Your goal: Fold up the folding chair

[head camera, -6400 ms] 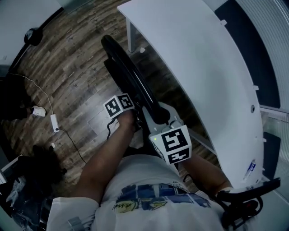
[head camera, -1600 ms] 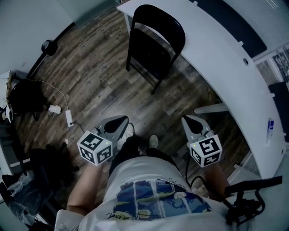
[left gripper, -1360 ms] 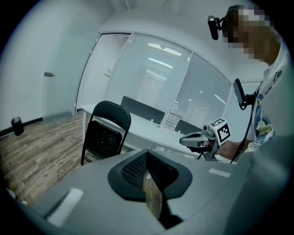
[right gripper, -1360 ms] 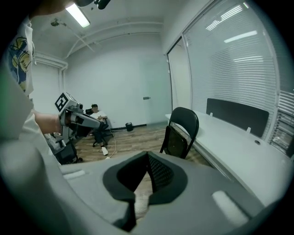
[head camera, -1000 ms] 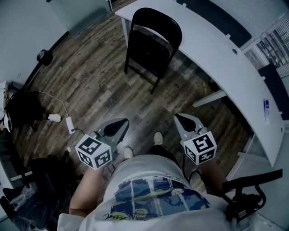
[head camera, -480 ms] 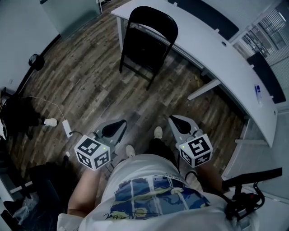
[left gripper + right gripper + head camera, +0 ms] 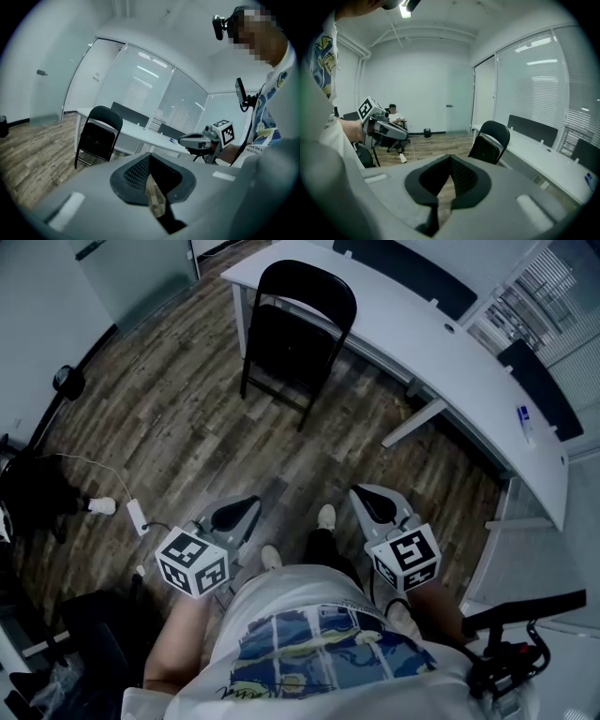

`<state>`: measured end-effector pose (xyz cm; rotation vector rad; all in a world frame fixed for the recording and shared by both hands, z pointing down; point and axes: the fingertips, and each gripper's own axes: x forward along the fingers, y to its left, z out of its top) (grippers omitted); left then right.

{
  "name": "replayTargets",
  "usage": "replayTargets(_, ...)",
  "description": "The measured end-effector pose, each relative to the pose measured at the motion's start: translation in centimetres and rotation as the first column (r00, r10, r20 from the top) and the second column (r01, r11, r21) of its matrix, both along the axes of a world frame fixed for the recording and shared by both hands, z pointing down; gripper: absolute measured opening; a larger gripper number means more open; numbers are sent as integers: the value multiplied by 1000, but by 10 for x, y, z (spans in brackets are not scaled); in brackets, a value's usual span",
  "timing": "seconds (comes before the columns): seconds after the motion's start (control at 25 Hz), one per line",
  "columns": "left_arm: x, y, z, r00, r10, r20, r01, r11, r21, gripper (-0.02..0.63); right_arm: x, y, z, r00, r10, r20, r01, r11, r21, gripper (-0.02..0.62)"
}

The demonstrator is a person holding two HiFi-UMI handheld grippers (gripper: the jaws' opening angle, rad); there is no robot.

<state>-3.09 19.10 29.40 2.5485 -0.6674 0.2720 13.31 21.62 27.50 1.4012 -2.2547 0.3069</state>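
An office: a long white desk [image 7: 403, 324], glass partition walls [image 7: 140, 93] with blinds [image 7: 534, 79], and wood-plank flooring [image 7: 187, 409].

Head view: camera on person's head, aimed steeply down at wood floor [image 7: 169, 427]. Left gripper [image 7: 251, 504] and right gripper [image 7: 360, 495] near, low in frame. Folding chair [image 7: 298, 334] farther off, at top, by white table [image 7: 422, 343].

Left gripper view, right gripper view: each rides behind own jaws, roughly level, facing folding chair.

Shared: folding chair and white table in all three; each gripper view catches opposite gripper at side.
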Motion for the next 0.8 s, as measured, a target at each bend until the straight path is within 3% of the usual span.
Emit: replayTargets(0.8, -10, 7, 2, 1000, -4, 12, 4, 1000, -27, 3, -13, 5, -4, 1000, -11, 5, 11, 1000, -3, 2)
